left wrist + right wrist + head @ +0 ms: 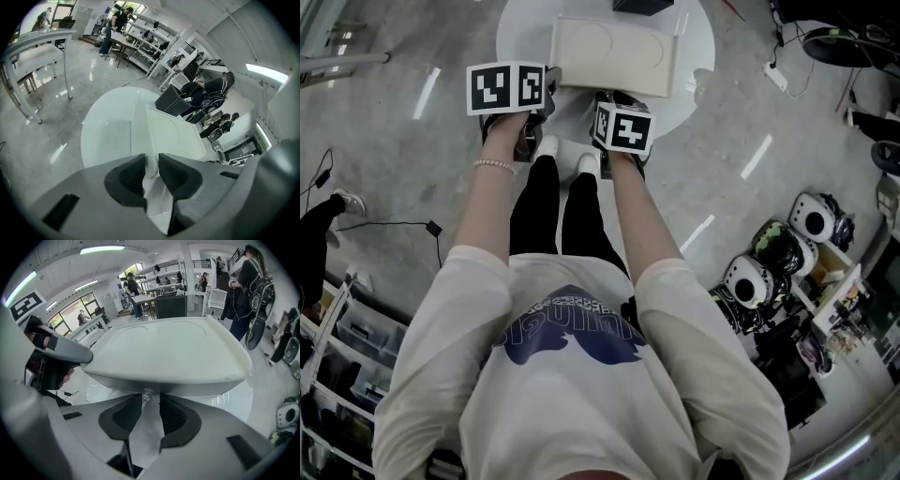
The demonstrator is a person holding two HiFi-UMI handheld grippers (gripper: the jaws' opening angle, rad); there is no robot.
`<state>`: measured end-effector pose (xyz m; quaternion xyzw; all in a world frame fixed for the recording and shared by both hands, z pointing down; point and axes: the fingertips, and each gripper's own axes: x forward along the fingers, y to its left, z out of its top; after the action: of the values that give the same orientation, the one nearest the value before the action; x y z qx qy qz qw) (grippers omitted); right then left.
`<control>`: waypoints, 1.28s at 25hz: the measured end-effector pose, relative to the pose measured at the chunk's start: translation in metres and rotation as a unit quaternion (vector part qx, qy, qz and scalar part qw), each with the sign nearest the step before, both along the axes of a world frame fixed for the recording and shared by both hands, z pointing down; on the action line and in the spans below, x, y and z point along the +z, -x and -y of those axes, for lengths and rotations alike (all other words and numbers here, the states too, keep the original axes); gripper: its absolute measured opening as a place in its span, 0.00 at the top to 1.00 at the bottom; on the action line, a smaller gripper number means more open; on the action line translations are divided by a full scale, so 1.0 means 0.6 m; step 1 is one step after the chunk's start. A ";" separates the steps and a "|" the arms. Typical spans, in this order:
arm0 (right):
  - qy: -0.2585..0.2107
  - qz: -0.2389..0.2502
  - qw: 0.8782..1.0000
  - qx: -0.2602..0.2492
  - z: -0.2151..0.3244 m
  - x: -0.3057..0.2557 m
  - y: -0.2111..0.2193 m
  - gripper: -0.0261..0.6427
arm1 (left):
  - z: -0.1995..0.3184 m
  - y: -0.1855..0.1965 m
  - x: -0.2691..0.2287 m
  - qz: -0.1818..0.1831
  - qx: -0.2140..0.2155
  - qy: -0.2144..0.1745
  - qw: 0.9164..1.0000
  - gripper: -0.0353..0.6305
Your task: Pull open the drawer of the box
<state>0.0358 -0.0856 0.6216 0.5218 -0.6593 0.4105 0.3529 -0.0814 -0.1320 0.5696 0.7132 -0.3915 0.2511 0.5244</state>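
A cream box [617,54] lies on a round white table [525,37]. My left gripper [549,92] is at the box's near left corner. In the left gripper view its jaws [151,164] are shut on the box's cream edge [151,161]. My right gripper [609,97] is at the middle of the box's near side. In the right gripper view a small clear knob [148,394] on the grey drawer front [187,389] sits between the fingertips of that gripper [150,397], with a slit of room on its right. The drawer looks closed under the lid [168,350].
A black case [176,103] stands on the table behind the box. Helmets and gear [769,262] crowd the floor at the right. A person with a backpack [248,282] stands past the table. My own feet [562,155] are at the table's near edge.
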 end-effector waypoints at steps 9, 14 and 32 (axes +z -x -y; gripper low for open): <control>0.004 -0.011 1.000 0.003 0.001 0.001 0.004 0.85 | 0.000 -0.001 0.002 -0.010 -0.001 0.009 1.000 0.81; 0.001 -0.018 1.000 -0.003 -0.001 0.002 0.004 0.85 | 0.000 -0.001 0.003 -0.012 0.000 0.011 1.000 0.80; 0.002 -0.012 1.000 -0.005 -0.006 0.000 0.005 0.86 | 0.002 0.001 0.006 -0.031 -0.024 0.024 0.999 0.79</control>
<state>0.0331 -0.0822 0.6218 0.5223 -0.6573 0.4036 0.3637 -0.0821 -0.1330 0.5730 0.6979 -0.3860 0.2252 0.5597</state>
